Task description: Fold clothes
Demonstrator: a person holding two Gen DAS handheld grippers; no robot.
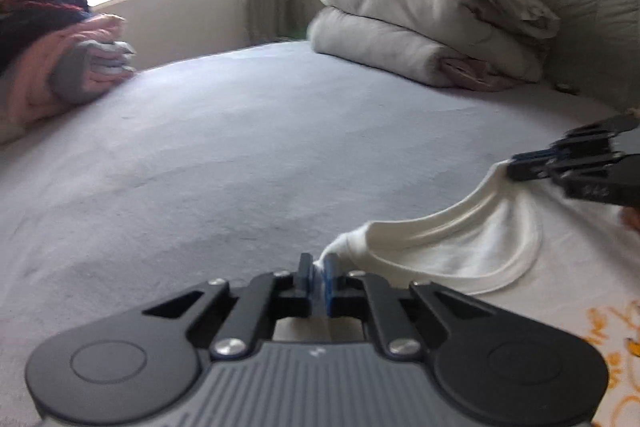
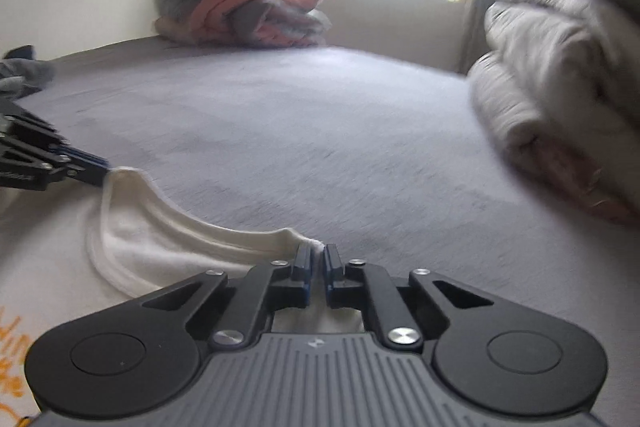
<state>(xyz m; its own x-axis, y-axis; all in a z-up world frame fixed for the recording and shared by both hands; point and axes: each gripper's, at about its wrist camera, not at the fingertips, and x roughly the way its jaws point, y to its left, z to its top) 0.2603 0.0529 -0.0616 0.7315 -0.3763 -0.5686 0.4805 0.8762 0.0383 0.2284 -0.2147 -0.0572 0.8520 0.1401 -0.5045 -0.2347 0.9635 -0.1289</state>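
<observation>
**Both grippers pinch the shirt's shoulders at the collar**

Left wrist view: the left gripper (image 1: 318,273) is clamped on a bunched bit of a white T-shirt (image 1: 472,247), just beside the collar (image 1: 516,269). The shirt lies on the near part of the bed (image 1: 240,155), front up, with orange print showing toward the near right edge. Across the collar, the right gripper (image 1: 520,169) is closed on the other shoulder. A stack of folded bedding (image 1: 420,27) sits at the far right corner of the bed and a pile of clothes (image 1: 60,67) at the far left.

Right wrist view: the right gripper (image 2: 319,255) has its pads together on a small tuft of the shirt (image 2: 160,247). The left gripper (image 2: 100,171) bites the opposite shoulder point, and the collar band (image 2: 192,223) sags between them.

To do this step well, it seems best to keep both pinches firm, draw the shoulders apart until the collar edge runs straight, and move both hands evenly, so that the fold lands square and no cloth slips from the thin grip.
</observation>
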